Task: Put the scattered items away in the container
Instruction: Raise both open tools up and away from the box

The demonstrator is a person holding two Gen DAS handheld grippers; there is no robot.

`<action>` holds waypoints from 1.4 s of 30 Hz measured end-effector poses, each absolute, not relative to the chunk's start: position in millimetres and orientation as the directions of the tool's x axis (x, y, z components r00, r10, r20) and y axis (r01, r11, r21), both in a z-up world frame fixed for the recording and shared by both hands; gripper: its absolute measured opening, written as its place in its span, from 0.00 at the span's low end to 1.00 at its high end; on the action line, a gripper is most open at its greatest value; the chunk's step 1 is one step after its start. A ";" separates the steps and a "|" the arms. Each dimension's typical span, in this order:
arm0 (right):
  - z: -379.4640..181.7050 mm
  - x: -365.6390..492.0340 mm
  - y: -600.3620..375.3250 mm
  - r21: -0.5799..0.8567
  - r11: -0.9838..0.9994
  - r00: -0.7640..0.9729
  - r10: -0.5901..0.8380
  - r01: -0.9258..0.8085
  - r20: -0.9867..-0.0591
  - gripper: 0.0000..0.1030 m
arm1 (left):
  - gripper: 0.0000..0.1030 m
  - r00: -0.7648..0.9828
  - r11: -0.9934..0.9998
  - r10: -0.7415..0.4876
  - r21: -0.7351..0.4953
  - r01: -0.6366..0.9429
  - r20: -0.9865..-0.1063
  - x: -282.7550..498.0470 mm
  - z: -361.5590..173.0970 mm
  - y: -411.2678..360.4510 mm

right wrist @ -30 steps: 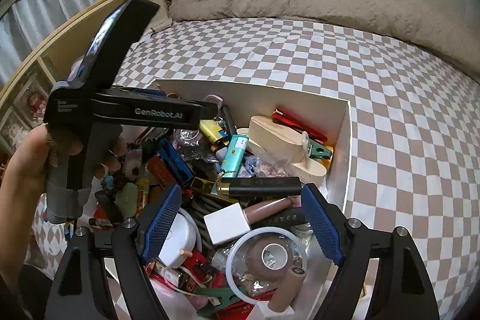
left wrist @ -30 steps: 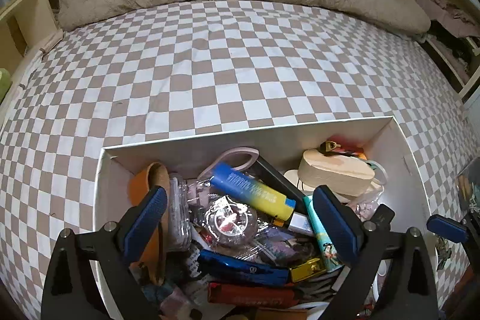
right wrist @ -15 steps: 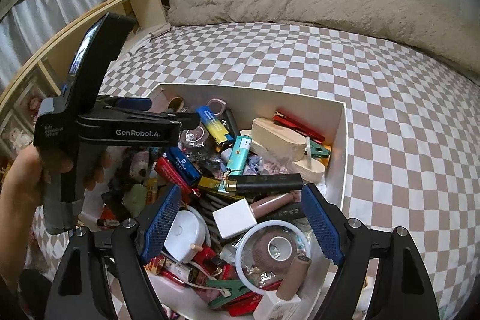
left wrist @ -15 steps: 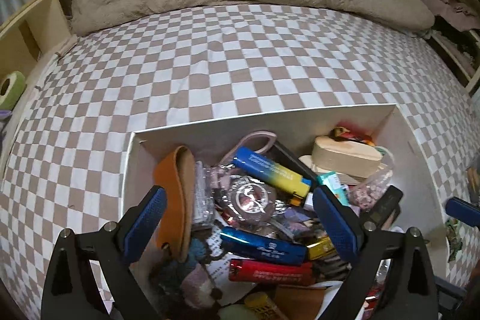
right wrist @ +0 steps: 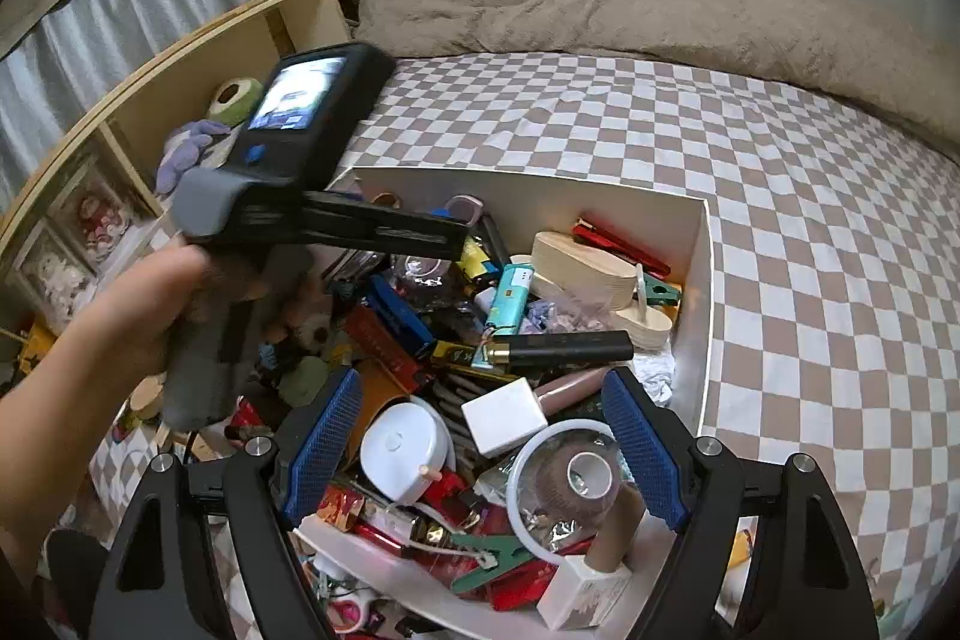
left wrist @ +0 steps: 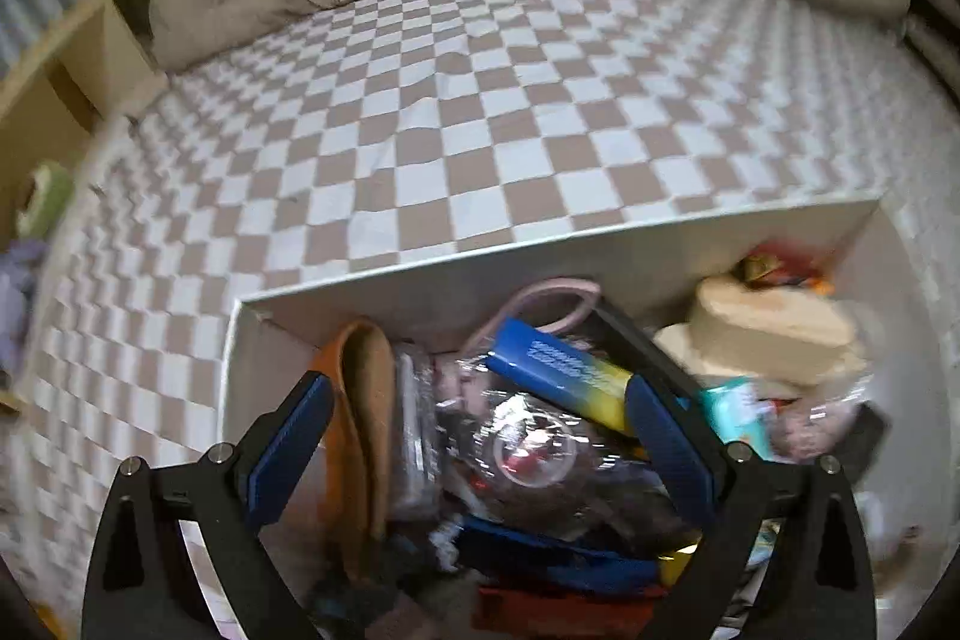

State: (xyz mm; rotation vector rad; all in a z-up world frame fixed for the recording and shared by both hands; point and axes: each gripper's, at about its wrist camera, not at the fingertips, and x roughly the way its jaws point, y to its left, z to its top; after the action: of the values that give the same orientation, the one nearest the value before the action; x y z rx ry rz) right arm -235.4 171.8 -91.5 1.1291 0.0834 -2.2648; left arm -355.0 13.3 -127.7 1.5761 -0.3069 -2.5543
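The left gripper [left wrist: 477, 415] has its jaws wide apart and holds nothing. It hangs over the white box [left wrist: 420, 283], right above a clear shiny wrapper [left wrist: 528, 451] and a blue and yellow tube [left wrist: 561, 373]. An orange thing [left wrist: 360, 400] stands on its edge by the near jaw. The right gripper [right wrist: 480, 445] also has wide, empty jaws. Below it sit a round white case [right wrist: 405, 451], a small white block [right wrist: 504, 415] and a clear roll of tape [right wrist: 570, 478]. A black stick [right wrist: 567, 346] lies a bit further off. The box is very full, so I think most of the tidying is done. The checked bed [right wrist: 810, 250] around the box looks bare. Some small things seem to lie outside the box on the left, below the hand [right wrist: 129, 322], but I cannot tell what they are. Those may still need to go in.
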 end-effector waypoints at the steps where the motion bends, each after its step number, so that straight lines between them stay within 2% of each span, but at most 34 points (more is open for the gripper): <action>1: -90.7 -234.1 172.4 0.208 -0.814 -0.456 -0.493 0.542 -0.741 0.80 | 0.96 -0.460 -0.965 -0.225 0.261 -0.015 -0.859 -355.8 -129.1 17.3; 9: -88.8 -228.6 172.7 0.230 -0.799 -0.444 -0.519 0.556 -0.730 0.80 | 0.96 -0.477 -0.940 -0.261 0.333 -0.072 -0.839 -359.6 -141.3 29.0; 13: -89.4 -226.1 174.9 0.235 -0.796 -0.439 -0.523 0.557 -0.730 0.80 | 0.96 -0.422 -0.909 -0.330 0.404 -0.099 -0.844 -357.6 -157.7 27.9; 15: -88.8 -224.0 177.1 0.239 -0.794 -0.437 -0.526 0.559 -0.729 0.80 | 0.96 -0.434 -0.913 -0.318 0.395 -0.099 -0.843 -350.4 -156.5 27.9; 23: -83.8 -221.6 186.3 0.252 -0.795 -0.445 -0.536 0.552 -0.717 0.80 | 0.96 -0.511 -0.962 -0.169 0.255 -0.101 -0.843 -337.5 -126.3 21.5; 30: -80.2 -215.7 187.3 0.268 -0.793 -0.445 -0.547 0.547 -0.709 0.80 | 0.96 -0.518 -0.980 -0.128 0.187 -0.063 -0.845 -330.3 -107.6 9.2; 42: -67.6 -201.8 195.6 0.260 -0.812 -0.487 -0.535 0.522 -0.691 0.80 | 0.96 -0.576 -0.997 0.053 -0.077 0.018 -0.816 -285.4 -85.8 -17.2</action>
State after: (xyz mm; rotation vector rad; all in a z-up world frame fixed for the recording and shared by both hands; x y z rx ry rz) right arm -201.8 195.6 -67.7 1.0671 -0.0200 -2.2813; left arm -285.4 -17.2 -85.8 1.4561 0.1211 -2.8033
